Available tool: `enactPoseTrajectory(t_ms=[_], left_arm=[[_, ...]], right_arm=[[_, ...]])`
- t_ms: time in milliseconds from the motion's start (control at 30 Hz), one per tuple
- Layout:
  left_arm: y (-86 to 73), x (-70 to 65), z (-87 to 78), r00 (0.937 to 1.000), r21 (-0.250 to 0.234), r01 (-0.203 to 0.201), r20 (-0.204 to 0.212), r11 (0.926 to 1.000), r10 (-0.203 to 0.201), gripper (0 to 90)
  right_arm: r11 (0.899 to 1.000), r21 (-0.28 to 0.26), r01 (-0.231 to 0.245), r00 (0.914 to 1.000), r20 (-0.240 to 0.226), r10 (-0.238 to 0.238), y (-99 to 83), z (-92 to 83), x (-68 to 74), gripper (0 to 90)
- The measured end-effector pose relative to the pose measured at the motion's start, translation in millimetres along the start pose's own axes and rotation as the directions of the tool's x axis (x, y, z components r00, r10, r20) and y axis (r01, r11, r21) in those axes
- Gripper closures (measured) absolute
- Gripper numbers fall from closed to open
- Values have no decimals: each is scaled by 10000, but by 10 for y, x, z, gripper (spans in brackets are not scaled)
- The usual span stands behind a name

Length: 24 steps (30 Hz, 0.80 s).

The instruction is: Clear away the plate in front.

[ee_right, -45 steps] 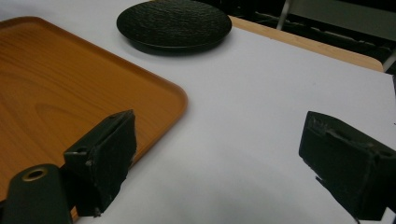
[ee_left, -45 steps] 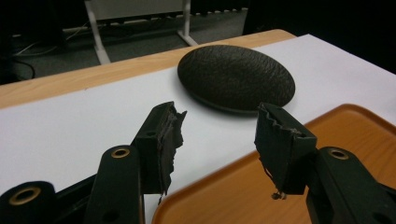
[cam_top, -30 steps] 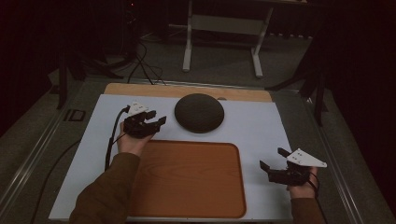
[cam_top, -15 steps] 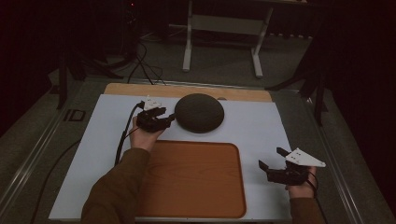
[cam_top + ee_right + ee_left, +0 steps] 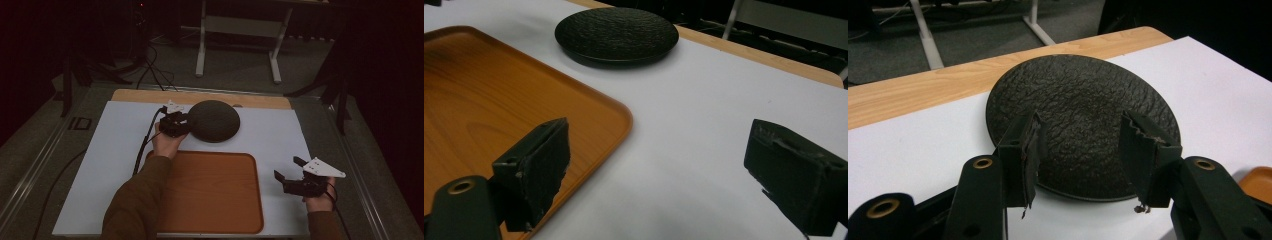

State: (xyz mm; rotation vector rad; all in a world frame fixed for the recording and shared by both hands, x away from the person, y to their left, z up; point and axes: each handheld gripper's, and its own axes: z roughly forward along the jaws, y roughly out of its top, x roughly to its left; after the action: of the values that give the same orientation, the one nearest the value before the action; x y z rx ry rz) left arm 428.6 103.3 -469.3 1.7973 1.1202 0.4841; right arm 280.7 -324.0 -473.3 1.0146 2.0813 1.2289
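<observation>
High view puts the left gripper (image 5: 176,124) at the near-left rim of the dark textured plate (image 5: 214,120), which lies upside down, domed side up, on the white table cover (image 5: 120,150) near the far wooden edge of the table (image 5: 150,96). Left gripper view gives the closer reading: the two jaws stand apart over the plate's (image 5: 1083,125) near rim, one to each side of a stretch of it, with nothing pinched between them. So the approach looks complete, and the grasp itself is not yet made.

Just in front of the plate, toward the person, lies the wooden tray (image 5: 210,192), bare. It seems the likely place for the plate to go, though that is a judgement from the layout alone. If so, what is left is nearly everything: closing on the rim, lifting, carrying the short way over and setting down.

Meanwhile the right gripper (image 5: 290,181) hovers off the tray's right side, well apart from the plate, its jaws wide and empty. Right gripper view shows the tray's corner (image 5: 499,115) beside one jaw and the plate (image 5: 616,35) farther off.
</observation>
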Motion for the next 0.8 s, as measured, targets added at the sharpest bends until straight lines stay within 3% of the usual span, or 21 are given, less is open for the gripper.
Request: enactPoseTrajectory(t_ms=[267, 333, 567, 800], left_arm=[[-30, 24, 214, 9994, 266, 334, -137, 9991, -330, 532], [-38, 22, 306, 9991, 524, 387, -218, 9979, -376, 540], [-31, -1, 431, 9986, 821, 409, -360, 9958, -380, 558], [-93, 15, 567, 9956, 1385, 741, -676, 9876, -652, 556]], right_arm=[[10000, -58, -23, 10000, 15, 23, 11, 21, 2, 110], [10000, -69, -26, 10000, 5, 26, 13, 22, -2, 110], [10000, -21, -2, 10000, -29, 2, 13, 25, 1, 110], [10000, 15, -17, 10000, -33, 17, 12, 29, -2, 111]])
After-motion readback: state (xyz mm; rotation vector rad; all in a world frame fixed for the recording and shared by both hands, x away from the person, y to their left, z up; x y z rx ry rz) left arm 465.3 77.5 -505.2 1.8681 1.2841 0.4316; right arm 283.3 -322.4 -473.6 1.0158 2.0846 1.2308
